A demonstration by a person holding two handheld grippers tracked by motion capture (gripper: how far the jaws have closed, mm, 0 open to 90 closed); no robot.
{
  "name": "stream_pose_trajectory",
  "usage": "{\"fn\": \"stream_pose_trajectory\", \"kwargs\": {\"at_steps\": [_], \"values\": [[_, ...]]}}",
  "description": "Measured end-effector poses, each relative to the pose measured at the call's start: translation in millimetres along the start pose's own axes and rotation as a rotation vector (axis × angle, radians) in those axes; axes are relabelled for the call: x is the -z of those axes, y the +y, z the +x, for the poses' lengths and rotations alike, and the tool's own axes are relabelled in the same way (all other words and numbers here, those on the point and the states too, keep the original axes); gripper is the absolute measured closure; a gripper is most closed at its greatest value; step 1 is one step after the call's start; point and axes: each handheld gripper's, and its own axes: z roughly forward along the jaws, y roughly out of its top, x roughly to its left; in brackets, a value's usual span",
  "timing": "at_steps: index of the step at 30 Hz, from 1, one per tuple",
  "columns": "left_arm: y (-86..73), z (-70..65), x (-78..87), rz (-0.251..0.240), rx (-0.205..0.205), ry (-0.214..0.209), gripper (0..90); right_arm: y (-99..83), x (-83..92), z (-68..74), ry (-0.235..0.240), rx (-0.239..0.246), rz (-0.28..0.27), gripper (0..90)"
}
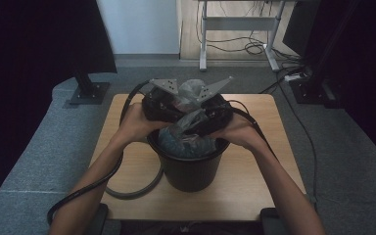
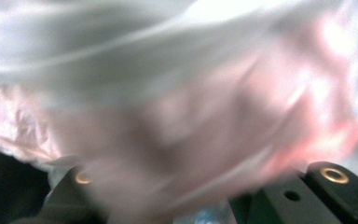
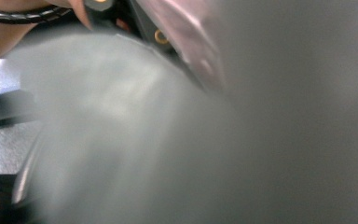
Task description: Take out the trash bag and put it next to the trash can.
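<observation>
both grippers on the bag over the bin

i see my left gripper [image 1: 169, 105] and right gripper [image 1: 210, 113] meeting above the black bin [image 1: 192, 169], which sits near the table [image 1: 254, 186] centre with a grey hose [image 1: 127, 192] at its 8 o'clock. the clear plastic bag [image 1: 188, 132] bulges out of the bin top, between the two grippers. left gripper view: bag film [image 2: 177, 93] pressed between the jaws, pinched. right gripper view is blurred film [image 3: 168, 140] up close; can't tell if those jaws grip or stand spread.

Black claws [image 1: 188, 115] with grey three-cornered plates, trailing black cables.
</observation>
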Motion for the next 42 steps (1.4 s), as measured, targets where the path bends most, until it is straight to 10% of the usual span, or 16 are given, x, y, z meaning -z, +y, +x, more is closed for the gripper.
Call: {"fn": "stream_pose_trajectory", "kwargs": {"at_steps": [6,8,21,26,32,42], "values": [[-1.8,3.2,9.3,-0.107,0.051,-0.021,79.3,-1.6,-2.2,-0.9,-0.044,0.008,-0.007,69.8],[-3.1,4.8,14.8,-0.114,0.077,0.010,63.4,-2.7,-1.0,-1.2,-0.045,0.012,-0.014,79.1],[-37.9,11.5,39.5,-0.063,0.102,0.043,43.1,-9.6,20.6,-9.9,-0.086,-0.035,-0.029,81.8],[-49.5,16.8,27.2,-0.008,0.119,0.036,46.4,-10.9,38.5,-11.7,-0.080,-0.052,-0.089,81.7],[-45.4,15.9,10.0,0.062,0.100,0.060,74.3,-10.5,40.5,-9.2,-0.057,-0.041,-0.093,81.4],[-30.8,6.6,25.2,-0.039,0.054,0.119,89.6,-10.5,25.2,-6.9,-0.013,-0.019,0.003,76.2]]}}
